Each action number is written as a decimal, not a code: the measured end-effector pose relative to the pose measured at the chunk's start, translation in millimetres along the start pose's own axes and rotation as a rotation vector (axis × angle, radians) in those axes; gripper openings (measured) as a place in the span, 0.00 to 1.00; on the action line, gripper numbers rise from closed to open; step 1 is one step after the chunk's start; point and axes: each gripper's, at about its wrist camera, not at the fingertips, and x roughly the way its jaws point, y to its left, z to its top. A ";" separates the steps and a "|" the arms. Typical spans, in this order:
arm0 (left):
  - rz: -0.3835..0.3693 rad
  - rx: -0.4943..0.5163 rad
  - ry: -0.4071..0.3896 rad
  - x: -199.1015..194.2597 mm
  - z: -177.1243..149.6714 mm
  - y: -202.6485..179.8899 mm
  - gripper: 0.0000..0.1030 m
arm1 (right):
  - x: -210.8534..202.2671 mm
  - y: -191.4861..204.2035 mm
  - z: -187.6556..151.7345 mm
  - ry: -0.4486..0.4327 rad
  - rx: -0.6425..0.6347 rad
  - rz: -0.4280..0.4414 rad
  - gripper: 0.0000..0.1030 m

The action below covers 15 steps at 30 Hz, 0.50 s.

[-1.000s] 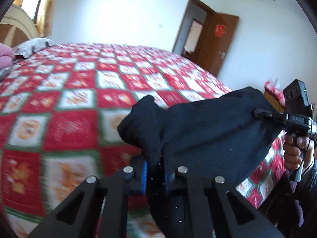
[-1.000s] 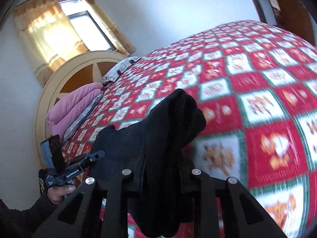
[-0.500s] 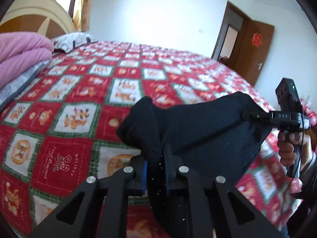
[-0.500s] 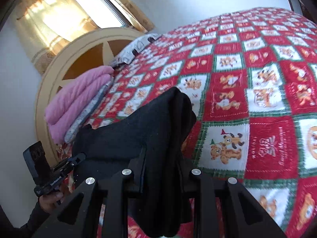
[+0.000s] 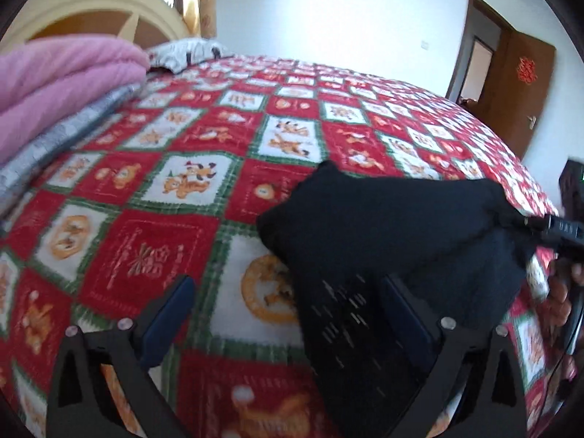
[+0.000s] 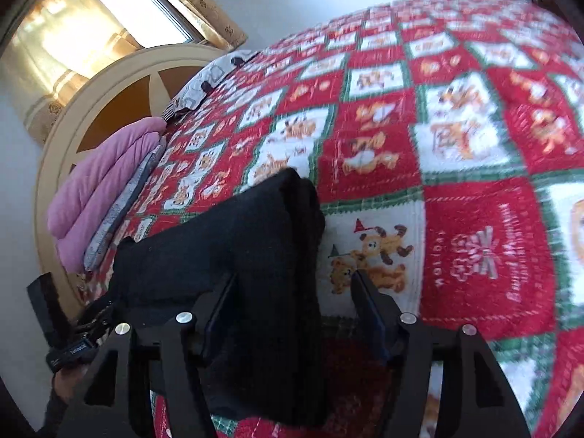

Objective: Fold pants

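The black pants (image 5: 383, 226) lie in a folded bundle on the red patterned bedspread (image 5: 153, 255). My left gripper (image 5: 288, 306) is open, its jaws still spreading wide. The cloth sits between them, close to the right finger and clear of the left blue pad (image 5: 168, 317). My right gripper (image 6: 295, 308) is also opening around the other end of the pants (image 6: 237, 248). There the cloth rests against the left finger and the right finger stands apart. The right gripper (image 5: 554, 226) shows at the pants' far corner, and the left gripper (image 6: 73, 343) shows at lower left.
A folded pink quilt (image 5: 54, 84) on a grey blanket (image 5: 62, 135) lies by the cream headboard (image 6: 120, 84). A patterned pillow (image 5: 186, 51) is behind it. A brown door (image 5: 522, 87) stands at the far right and a curtained window (image 6: 109, 25) above the headboard.
Both grippers' jaws have gone from shut on the pants to spread apart. The bundle has come down onto the bedspread, and both views have swung toward the headboard.
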 end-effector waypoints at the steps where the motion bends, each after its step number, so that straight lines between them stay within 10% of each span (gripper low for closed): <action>1: 0.012 0.031 0.009 -1.2 -6.9 -5.5 1.00 | -6.7 4.3 -2.4 -0.017 -0.024 -0.019 0.62; 7: -0.003 -0.014 -0.010 -3.1 -15.3 1.6 1.00 | -17.1 -3.1 -21.6 0.000 -0.108 -0.181 0.81; 15: 0.009 -0.063 -0.081 -59.0 -20.3 3.2 1.00 | -76.3 -23.1 -37.9 -0.142 0.067 -0.205 0.81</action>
